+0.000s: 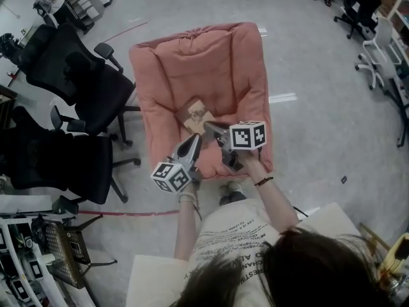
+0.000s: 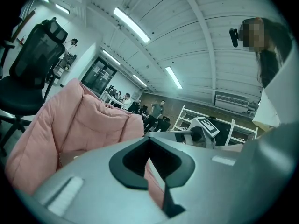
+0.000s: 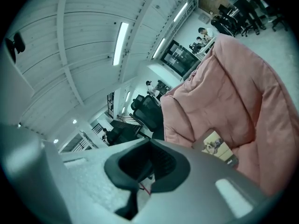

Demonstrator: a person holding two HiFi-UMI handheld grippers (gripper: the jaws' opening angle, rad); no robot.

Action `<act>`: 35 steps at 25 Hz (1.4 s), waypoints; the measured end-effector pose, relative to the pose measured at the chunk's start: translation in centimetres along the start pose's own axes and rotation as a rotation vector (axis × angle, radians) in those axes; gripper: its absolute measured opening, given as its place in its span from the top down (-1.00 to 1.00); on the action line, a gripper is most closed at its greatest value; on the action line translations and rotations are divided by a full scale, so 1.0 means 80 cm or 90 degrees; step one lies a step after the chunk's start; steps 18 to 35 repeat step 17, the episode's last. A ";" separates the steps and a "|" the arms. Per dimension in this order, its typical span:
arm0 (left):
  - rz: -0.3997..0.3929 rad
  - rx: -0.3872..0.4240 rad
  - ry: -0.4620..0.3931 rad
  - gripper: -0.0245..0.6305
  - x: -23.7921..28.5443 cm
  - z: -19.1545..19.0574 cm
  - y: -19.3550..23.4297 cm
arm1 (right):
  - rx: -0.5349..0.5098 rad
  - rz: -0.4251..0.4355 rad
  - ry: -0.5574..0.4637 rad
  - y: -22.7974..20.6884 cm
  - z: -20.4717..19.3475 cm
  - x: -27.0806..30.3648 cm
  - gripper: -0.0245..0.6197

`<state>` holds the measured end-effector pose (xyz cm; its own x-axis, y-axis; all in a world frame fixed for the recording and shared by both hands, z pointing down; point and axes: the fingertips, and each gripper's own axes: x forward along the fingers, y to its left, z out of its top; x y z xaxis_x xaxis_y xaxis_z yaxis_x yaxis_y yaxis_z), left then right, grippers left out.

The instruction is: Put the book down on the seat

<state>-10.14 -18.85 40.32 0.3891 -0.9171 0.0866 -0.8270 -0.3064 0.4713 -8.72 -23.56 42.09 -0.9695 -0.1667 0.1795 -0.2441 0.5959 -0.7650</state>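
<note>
A small book [image 1: 196, 115] with a pale picture cover lies flat on the pink cushioned seat [image 1: 166, 62], near the middle of its front half. In the right gripper view the book [image 3: 217, 146] rests in the hollow of the seat [image 3: 233, 92], apart from the jaws. My right gripper [image 1: 209, 127] hovers just right of the book, shut and holding nothing. Just below the book, my left gripper [image 1: 194, 139] points up at it, also shut and empty. Up close, the left gripper [image 2: 150, 143] and right gripper [image 3: 149, 143] each show only their own closed jaws.
Two black office chairs [image 1: 83, 75] [image 1: 57, 158] stand close to the seat's left side. A rack of equipment [image 1: 38, 248] sits at the lower left. A red tape line [image 1: 128, 213] runs along the grey floor in front of the seat. More chairs [image 1: 377, 50] stand far right.
</note>
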 end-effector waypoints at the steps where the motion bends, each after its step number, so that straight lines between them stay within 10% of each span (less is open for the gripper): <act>1: -0.001 0.001 0.000 0.95 -0.001 0.000 -0.001 | 0.003 0.002 -0.001 0.002 0.000 -0.001 0.91; 35: 0.001 0.011 0.014 0.95 -0.010 -0.003 -0.011 | -0.021 -0.006 0.014 0.003 -0.017 -0.009 0.91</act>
